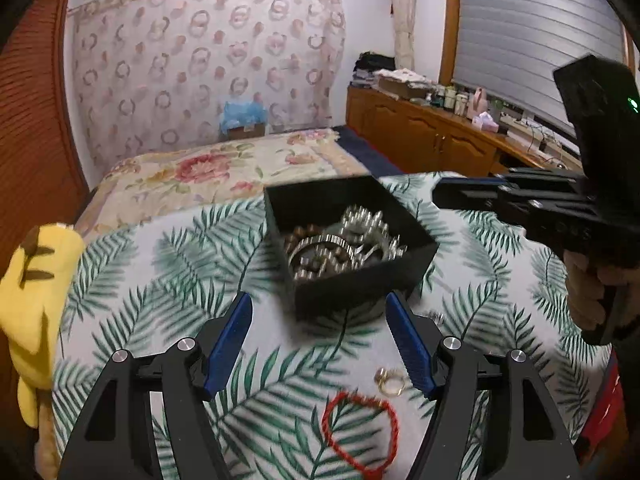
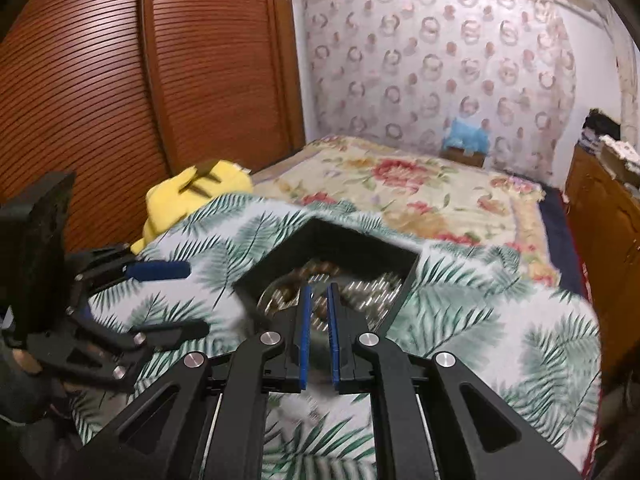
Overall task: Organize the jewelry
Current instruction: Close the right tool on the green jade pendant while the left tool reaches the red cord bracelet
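Note:
A black open box [image 1: 360, 286] stands on a palm-leaf cloth [image 1: 168, 264], filled with silver and brown beaded bracelets [image 1: 340, 244]. My left gripper [image 1: 320, 300] is open just short of the box's near corner, with nothing between its blue pads. Below it on the cloth lie a red cord bracelet [image 1: 360, 432] and gold rings [image 1: 390, 380]. In the right wrist view, my right gripper [image 2: 319, 292] is shut with nothing seen in it. It hangs over the box [image 2: 276, 256] and the bracelets [image 2: 372, 288]. The left gripper [image 2: 188, 300] shows at the left.
A yellow plush toy [image 1: 36, 280] lies at the cloth's left edge. Behind is a bed with a floral quilt [image 1: 208, 172], a slatted wooden wardrobe [image 2: 120, 80] and a cluttered wooden cabinet [image 1: 420, 128]. A hand [image 1: 588, 292] holds the right gripper [image 1: 438, 194].

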The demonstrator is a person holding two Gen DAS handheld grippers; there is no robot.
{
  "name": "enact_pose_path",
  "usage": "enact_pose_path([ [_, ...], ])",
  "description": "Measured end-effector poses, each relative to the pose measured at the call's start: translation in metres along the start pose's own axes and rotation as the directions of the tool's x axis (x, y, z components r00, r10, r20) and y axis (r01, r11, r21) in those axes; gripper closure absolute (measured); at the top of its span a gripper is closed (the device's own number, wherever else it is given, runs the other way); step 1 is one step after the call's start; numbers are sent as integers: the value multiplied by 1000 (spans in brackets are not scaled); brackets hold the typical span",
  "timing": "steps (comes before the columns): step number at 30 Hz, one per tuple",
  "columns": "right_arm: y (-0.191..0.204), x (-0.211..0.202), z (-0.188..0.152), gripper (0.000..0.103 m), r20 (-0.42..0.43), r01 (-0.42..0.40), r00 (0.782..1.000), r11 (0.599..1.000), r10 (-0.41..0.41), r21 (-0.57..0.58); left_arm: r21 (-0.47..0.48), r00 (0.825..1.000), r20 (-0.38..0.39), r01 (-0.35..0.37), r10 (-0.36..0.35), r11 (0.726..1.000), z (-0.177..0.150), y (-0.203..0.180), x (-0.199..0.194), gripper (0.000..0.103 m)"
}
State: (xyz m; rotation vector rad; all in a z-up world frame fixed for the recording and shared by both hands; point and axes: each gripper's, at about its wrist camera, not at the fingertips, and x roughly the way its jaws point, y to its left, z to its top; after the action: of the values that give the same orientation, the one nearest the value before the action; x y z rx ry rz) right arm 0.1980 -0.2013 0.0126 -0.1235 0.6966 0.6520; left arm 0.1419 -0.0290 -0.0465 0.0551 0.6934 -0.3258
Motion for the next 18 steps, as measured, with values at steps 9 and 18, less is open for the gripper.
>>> enact_pose_path([
  [9,16,19,-40,82,-99,-36,994,999,36,-3,-47,998,-53,-21,19,999,-32,16,0,32],
  [18,28,36,-53,79,-169,-43,985,998,36,-34,-58,995,-99,-21,15,998,-51,21,1,32],
])
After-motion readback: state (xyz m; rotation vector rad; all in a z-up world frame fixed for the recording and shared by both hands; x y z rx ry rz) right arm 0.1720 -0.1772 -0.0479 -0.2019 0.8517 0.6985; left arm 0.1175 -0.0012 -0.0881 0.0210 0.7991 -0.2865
